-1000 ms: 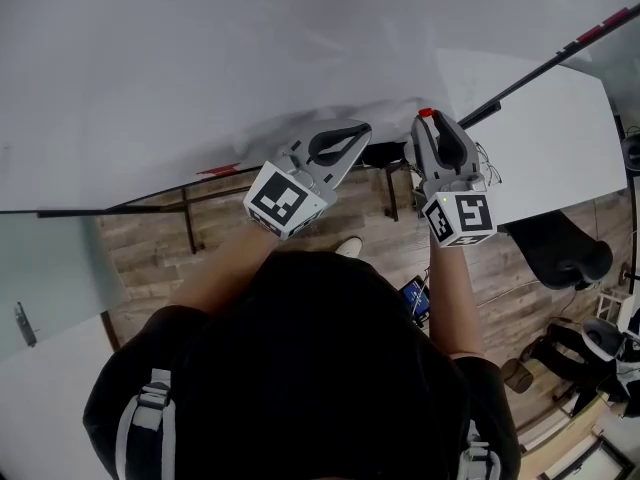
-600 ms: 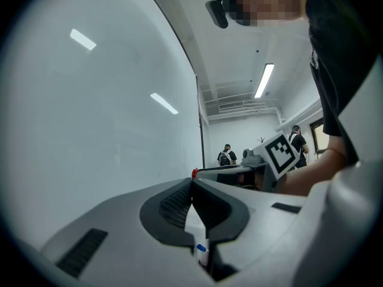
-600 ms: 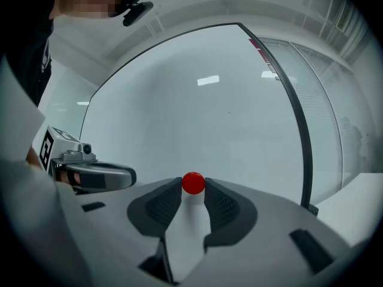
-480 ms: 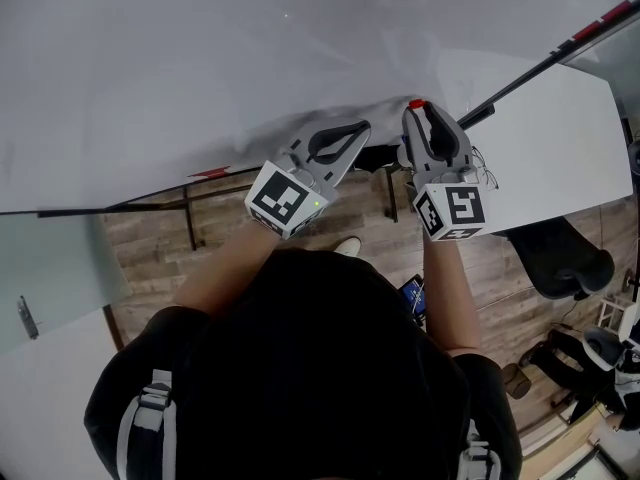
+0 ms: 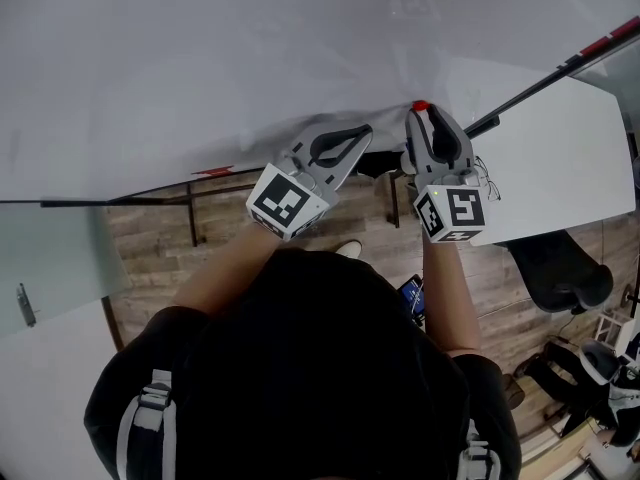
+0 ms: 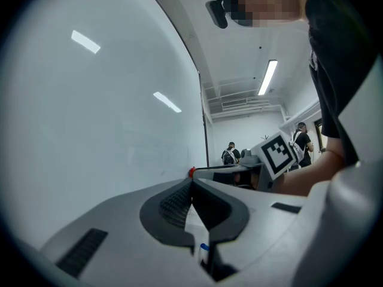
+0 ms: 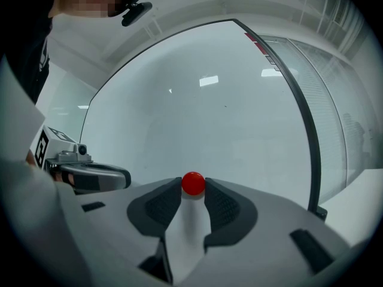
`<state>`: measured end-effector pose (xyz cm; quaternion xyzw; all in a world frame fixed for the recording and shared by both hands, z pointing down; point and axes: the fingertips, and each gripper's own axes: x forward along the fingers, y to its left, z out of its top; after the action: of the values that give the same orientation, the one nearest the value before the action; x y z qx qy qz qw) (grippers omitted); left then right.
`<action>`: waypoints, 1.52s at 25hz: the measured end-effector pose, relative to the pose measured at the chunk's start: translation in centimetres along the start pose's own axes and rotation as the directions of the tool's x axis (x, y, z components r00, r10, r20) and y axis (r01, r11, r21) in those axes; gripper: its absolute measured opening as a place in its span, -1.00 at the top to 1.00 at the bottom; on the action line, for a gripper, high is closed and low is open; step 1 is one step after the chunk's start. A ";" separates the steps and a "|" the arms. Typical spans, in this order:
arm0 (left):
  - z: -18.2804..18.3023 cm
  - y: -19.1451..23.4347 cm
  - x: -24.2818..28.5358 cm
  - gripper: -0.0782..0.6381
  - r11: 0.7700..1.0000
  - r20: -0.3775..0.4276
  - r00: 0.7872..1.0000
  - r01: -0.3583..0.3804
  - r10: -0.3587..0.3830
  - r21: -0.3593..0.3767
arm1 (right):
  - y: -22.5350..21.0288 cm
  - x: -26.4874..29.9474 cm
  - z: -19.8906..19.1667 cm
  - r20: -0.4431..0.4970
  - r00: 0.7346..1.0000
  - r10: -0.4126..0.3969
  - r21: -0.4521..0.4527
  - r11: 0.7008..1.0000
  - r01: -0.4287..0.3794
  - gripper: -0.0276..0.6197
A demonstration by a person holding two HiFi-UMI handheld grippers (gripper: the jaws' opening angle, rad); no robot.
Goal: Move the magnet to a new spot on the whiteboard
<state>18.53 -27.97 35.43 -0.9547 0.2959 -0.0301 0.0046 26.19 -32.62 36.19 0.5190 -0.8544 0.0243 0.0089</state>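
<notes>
At the foot of the whiteboard [image 5: 200,68], the right gripper [image 5: 421,114] holds the red magnet [image 5: 421,106] in the very tips of its jaws. The right gripper view confirms this: the jaws stand narrow, pinched on either side of the magnet [image 7: 193,183], with the board's plain surface [image 7: 209,130] directly ahead. The tip-only hold leaves the magnet's face free, which suits setting it against the board. Whether the magnet touches the surface at present cannot be settled from these views.

The left gripper [image 5: 362,128] sits just beside the right one, angled toward the board. Its jaws are pressed together with nothing between them [image 6: 192,181]. It appears to have no part in the move.

The board's dark frame edge [image 7: 305,136] runs close on the right and limits placement that way. The surface to the left and above is bare and unobstructed. A white tabletop [image 5: 560,168], a black chair [image 5: 565,258] and the wooden floor [image 5: 150,238] lie below, well clear of the work. Other persons stand far off in the room [image 6: 229,154].
</notes>
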 end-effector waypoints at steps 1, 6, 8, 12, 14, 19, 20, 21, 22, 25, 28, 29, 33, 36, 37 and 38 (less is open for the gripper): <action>0.1 0.0 -0.1 0.77 1.000 0.000 1.000 -0.002 0.002 0.004 | 0.0 0.0 0.0 0.001 1.000 -0.004 0.000 1.000 0.004 0.55; 0.2 0.4 -0.6 0.77 1.000 -0.003 1.000 -0.016 0.016 0.012 | 0.1 0.3 0.1 0.002 1.000 -0.024 -0.002 1.000 0.024 0.55; 0.5 0.5 -0.8 0.77 1.000 0.008 1.000 -0.023 0.022 0.019 | 0.1 0.3 0.2 0.001 0.999 -0.035 -0.005 0.999 0.035 0.55; 0.7 0.5 -1.2 0.77 1.000 0.012 1.000 -0.016 0.015 0.019 | 0.2 0.1 0.2 0.002 0.999 -0.050 -0.002 0.999 0.050 0.55; 0.8 0.5 -1.4 0.77 1.000 0.008 1.000 -0.012 0.012 0.017 | 0.2 -0.1 0.4 0.005 0.998 -0.057 -0.007 0.998 0.057 0.54; 1.1 0.4 -1.5 0.77 1.000 0.018 1.000 0.004 -0.005 0.024 | 0.7 -1.1 0.9 0.018 0.999 -0.044 -0.030 0.999 0.044 0.55; 1.2 0.3 -1.6 0.77 1.000 0.019 1.000 0.007 -0.007 0.026 | 0.9 -1.4 1.0 0.017 0.999 -0.036 -0.035 0.999 0.036 0.56; 1.3 0.1 -1.6 0.77 1.000 0.022 1.000 0.010 -0.010 0.026 | 1.1 -1.8 1.0 0.016 0.999 -0.027 -0.039 0.999 0.028 0.56; 1.4 -0.1 -1.6 0.77 1.000 0.025 1.000 0.013 -0.013 0.025 | 1.3 -2.2 1.1 0.015 1.000 -0.018 -0.041 0.999 0.019 0.57; 1.6 -0.7 -1.7 0.77 0.999 0.027 0.999 0.019 -0.020 0.028 | 1.8 -3.5 1.3 0.013 1.000 0.012 -0.047 0.999 -0.011 0.60; 1.8 -1.2 -1.9 0.77 0.999 0.032 0.999 0.022 -0.023 0.030 | 2.3 -4.7 1.7 0.027 0.999 0.035 -0.048 0.998 -0.034 0.71; 1.8 -1.4 -2.0 0.77 0.999 0.034 0.999 0.023 -0.024 0.029 | 2.5 -5.1 1.9 0.034 0.999 0.041 -0.047 0.998 -0.039 0.75; 1.8 -2.0 -2.1 0.77 0.999 0.033 0.999 0.023 -0.024 0.029 | 3.2 -6.2 2.7 0.054 0.996 0.072 -0.055 0.996 -0.069 0.90; 1.9 -2.3 -2.1 0.77 0.999 0.038 0.999 0.023 -0.024 0.029 | 3.7 -6.6 2.7 0.053 0.993 0.101 -0.055 0.994 -0.098 0.91; 1.8 -2.5 -2.1 0.77 0.999 0.038 0.999 0.024 -0.025 0.029 | 3.8 -6.7 2.7 0.053 0.993 0.107 -0.056 0.993 -0.104 0.91; 1.7 -2.6 -2.1 0.77 0.999 0.038 0.999 0.025 -0.026 0.028 | 3.9 -6.9 2.6 0.054 0.992 0.112 -0.057 0.992 -0.109 0.91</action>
<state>18.41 -24.62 33.65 -0.9587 0.2831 -0.0160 0.0229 25.90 -24.84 33.16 0.4708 -0.8821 -0.0131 -0.0027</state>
